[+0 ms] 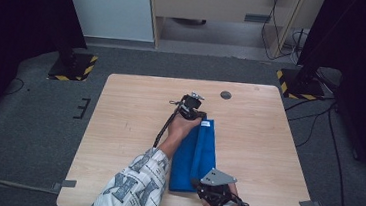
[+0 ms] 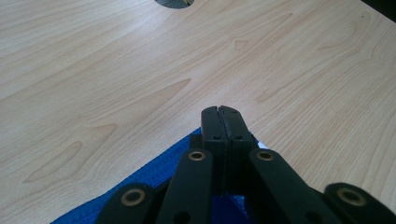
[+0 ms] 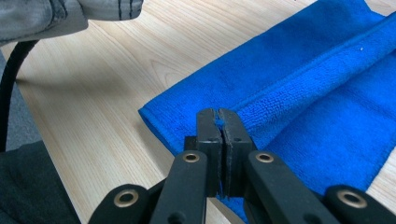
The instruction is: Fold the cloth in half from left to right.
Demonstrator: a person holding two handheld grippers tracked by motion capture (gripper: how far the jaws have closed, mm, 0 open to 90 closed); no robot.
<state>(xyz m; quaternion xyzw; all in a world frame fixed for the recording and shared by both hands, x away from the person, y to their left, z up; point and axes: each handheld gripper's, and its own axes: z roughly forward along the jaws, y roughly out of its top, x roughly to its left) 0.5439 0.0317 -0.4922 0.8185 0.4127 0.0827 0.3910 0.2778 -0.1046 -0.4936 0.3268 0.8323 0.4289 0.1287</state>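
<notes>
A blue towel lies folded into a long strip down the middle of the wooden table. At the strip's far end my left gripper is shut on the towel's corner. In the left gripper view the closed jaws sit over that blue corner, with a white tag beside them. My right gripper holds the near end. In the right gripper view its jaws are shut on the towel's folded edge, and blue cloth shows between the tips.
A round grommet hole is in the table beyond the left gripper, also seen as the hole. Two black stands with striped bases flank the far corners. A patterned sleeve crosses the table's near left.
</notes>
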